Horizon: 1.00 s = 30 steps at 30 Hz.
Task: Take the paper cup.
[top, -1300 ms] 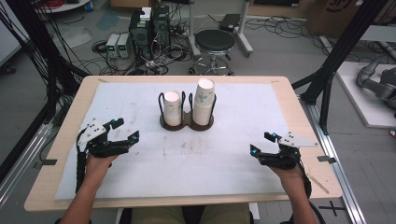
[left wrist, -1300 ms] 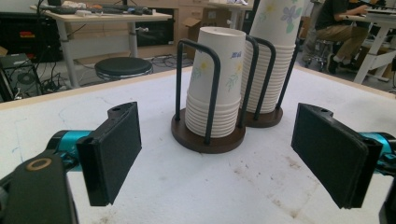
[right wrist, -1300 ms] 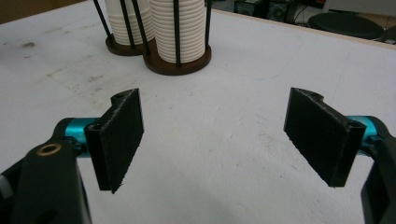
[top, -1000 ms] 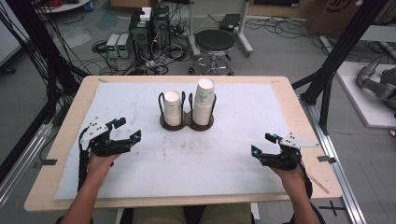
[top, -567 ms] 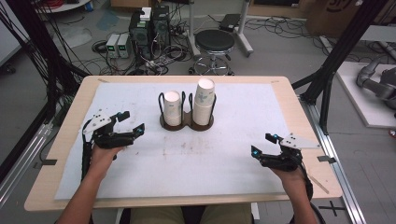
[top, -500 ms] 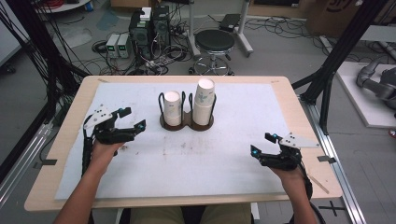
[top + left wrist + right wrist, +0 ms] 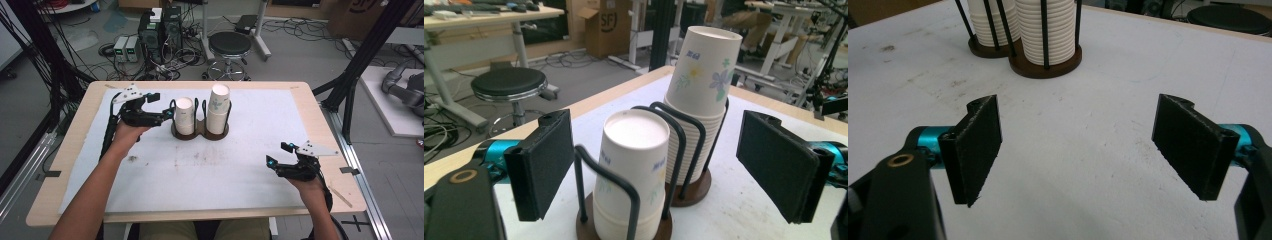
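High view, left gripper (image 7: 165,114): I have it at the far left of the table, jaws spread wide and empty, tips just beside the short stack of paper cups (image 7: 184,115).
High view, direction: the short stack lies straight to the right of that gripper; its long axis stands upright.
High view, nearer hand: my left by far; the right gripper (image 7: 277,156) hovers near the right front edge, well apart from the cups, jaws open and empty.
High view, holder: a dark two-bay wire cup holder (image 7: 199,133) on the white table mat (image 7: 210,170); left bay holds the short stack, right bay the tall stack of paper cups (image 7: 218,107).
Left gripper view, bracket: the short stack (image 7: 634,170) sits between my two black jaws, neither pad touching it; I judge the next close would take its top cup.
Left gripper view, tall stack (image 7: 701,95): behind and to the right, inside its own wire loops.
Right gripper view, cups: both stacks' lower rims stand far off in the holder (image 7: 1045,62); nothing between these wide jaws but mat.
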Motion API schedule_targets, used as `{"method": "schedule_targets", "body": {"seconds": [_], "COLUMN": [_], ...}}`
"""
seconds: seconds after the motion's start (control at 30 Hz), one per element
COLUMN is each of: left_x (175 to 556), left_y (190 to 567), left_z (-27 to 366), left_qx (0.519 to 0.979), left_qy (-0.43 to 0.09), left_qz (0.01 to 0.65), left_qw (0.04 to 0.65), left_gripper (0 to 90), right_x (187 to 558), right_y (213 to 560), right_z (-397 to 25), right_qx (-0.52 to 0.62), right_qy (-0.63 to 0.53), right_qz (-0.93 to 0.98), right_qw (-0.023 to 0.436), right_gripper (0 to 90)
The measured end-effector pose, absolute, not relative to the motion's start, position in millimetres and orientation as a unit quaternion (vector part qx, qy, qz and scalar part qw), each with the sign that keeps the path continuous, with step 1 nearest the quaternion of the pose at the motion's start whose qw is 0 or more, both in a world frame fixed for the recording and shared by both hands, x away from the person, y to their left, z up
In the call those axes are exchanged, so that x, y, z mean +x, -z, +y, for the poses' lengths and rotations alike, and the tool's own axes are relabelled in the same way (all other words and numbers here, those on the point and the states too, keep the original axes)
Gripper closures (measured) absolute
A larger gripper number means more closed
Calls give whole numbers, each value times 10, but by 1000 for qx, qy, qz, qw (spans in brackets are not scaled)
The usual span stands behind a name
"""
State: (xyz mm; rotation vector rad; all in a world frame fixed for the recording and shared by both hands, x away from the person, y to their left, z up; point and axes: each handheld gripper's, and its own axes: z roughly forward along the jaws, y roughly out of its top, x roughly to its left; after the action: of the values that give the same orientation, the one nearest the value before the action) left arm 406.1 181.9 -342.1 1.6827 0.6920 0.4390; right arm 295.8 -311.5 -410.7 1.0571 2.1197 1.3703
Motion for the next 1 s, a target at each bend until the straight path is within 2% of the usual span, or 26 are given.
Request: {"method": "schedule_targets", "body": {"seconds": [0.57,1.0], "left_x": [4444,4568], "left_y": [3477,3641], "left_z": [1396,1311], "left_qx": [759,781], "left_qy": [-166,-163], "left_qz": [312,320], "left_qw": [547,511], "left_gripper": [157,225], "right_x": [2954,2937], "right_y": [4107,4111], "right_z": [-3093,-3131], "right_qx": [375,380], "right_qy": [-490,-489], "right_qz": [762,760], "right_qw": [198,198], "right_gripper": [205,205]}}
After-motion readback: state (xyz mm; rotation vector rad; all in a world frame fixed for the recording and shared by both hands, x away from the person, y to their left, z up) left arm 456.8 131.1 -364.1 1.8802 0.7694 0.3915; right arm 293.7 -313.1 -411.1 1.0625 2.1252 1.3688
